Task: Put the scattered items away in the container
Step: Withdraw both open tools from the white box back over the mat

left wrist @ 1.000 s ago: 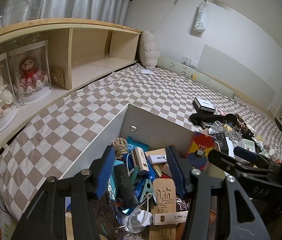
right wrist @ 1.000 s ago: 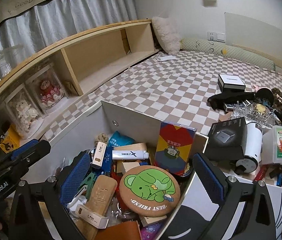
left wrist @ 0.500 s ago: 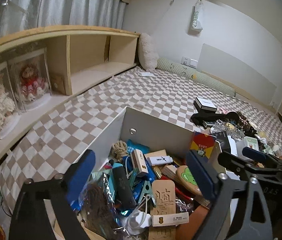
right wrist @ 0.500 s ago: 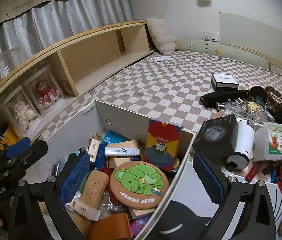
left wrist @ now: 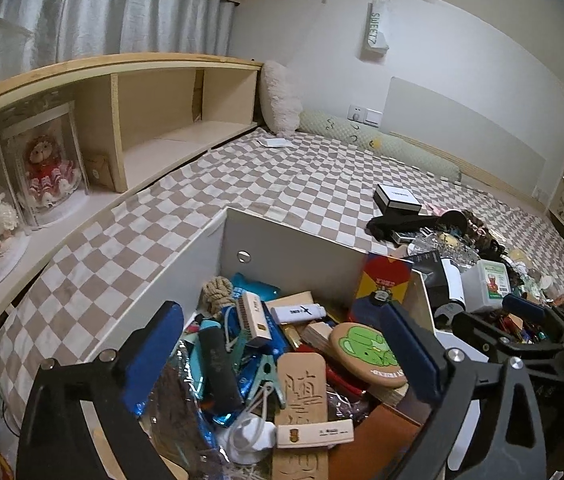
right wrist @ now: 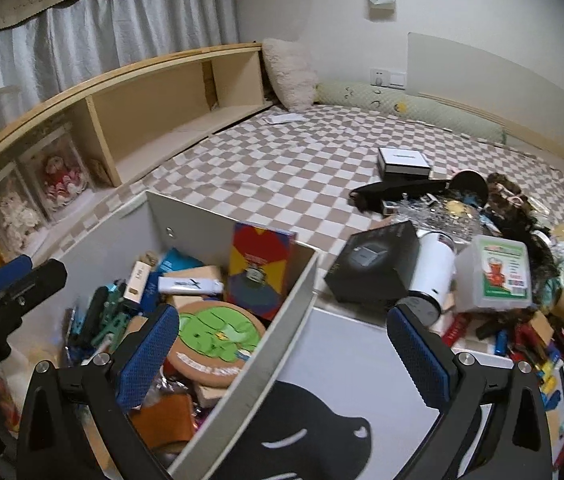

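Note:
The white box container (left wrist: 302, 244) (right wrist: 217, 216) on the checkered bed is full of small items, among them a round green-frog coaster (left wrist: 366, 352) (right wrist: 217, 332) and a red-yellow-blue box (left wrist: 386, 280) (right wrist: 259, 268). My left gripper (left wrist: 282, 364) is open and empty above the container's contents. My right gripper (right wrist: 282, 356) is open and empty over the container's right wall. Scattered items lie right of the container: a black box (right wrist: 374, 268), a white cylinder (right wrist: 434, 272) and a clear plastic box with a green label (right wrist: 498, 272).
A pile of small clutter (right wrist: 522, 336) lies at the right. A black-and-white box (right wrist: 402, 160) and a black strap (right wrist: 394, 190) lie farther back on the bed. A wooden shelf (left wrist: 153, 120) with boxed dolls (left wrist: 45, 172) runs along the left.
My left gripper has opened from nearly shut to wide open over the container. My right gripper has shifted right, from above the coaster to over the container's right wall.

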Action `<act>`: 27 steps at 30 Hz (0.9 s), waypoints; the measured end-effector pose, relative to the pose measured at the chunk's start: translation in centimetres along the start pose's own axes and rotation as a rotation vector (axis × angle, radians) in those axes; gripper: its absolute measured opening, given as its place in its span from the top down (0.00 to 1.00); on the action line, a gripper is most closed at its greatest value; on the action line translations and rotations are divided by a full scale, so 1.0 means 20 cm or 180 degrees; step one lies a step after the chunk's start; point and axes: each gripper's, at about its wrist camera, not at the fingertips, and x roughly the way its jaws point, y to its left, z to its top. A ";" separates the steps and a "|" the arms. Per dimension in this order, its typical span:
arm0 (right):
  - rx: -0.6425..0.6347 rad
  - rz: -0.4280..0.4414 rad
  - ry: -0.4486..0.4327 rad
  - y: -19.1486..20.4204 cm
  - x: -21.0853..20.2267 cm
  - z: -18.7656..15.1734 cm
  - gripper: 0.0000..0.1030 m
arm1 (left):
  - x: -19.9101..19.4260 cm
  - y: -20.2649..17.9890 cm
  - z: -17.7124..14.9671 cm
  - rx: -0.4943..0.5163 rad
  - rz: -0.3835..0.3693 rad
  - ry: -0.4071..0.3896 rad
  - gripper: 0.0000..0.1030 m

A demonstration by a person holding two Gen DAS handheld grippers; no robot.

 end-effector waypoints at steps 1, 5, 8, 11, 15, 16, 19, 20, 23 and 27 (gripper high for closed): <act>0.0015 -0.0004 0.0007 -0.01 -0.01 -0.01 0.00 | 0.00 -0.01 0.00 0.0007 -0.0013 0.0008 0.04; 0.0059 -0.0057 0.0033 -0.08 -0.04 -0.03 0.00 | 0.00 -0.06 -0.01 0.0048 -0.0086 0.0038 0.04; 0.0089 -0.0139 0.0051 -0.14 -0.07 -0.05 0.00 | 0.00 -0.10 -0.02 0.0095 -0.0125 0.0052 0.04; 0.0156 -0.0197 0.0061 -0.22 -0.11 -0.07 0.00 | 0.01 -0.16 -0.04 0.0154 -0.0159 0.0076 0.04; 0.0228 -0.0305 0.0067 -0.33 -0.16 -0.11 0.00 | 0.02 -0.23 -0.06 0.0251 -0.0247 0.0133 0.04; 0.0240 -0.0330 0.0065 -0.35 -0.18 -0.11 0.00 | 0.02 -0.25 -0.07 0.0278 -0.0272 0.0152 0.04; 0.0280 -0.0437 0.0045 -0.43 -0.22 -0.15 0.00 | 0.02 -0.33 -0.09 0.0389 -0.0341 0.0187 0.04; 0.0296 -0.0481 0.0032 -0.46 -0.24 -0.16 0.00 | 0.02 -0.36 -0.10 0.0431 -0.0365 0.0197 0.04; 0.0323 -0.0561 0.0032 -0.53 -0.28 -0.19 0.00 | 0.02 -0.44 -0.12 0.0550 -0.0437 0.0210 0.04; 0.0349 -0.0658 0.0036 -0.62 -0.32 -0.23 0.00 | 0.03 -0.53 -0.15 0.0636 -0.0530 0.0243 0.04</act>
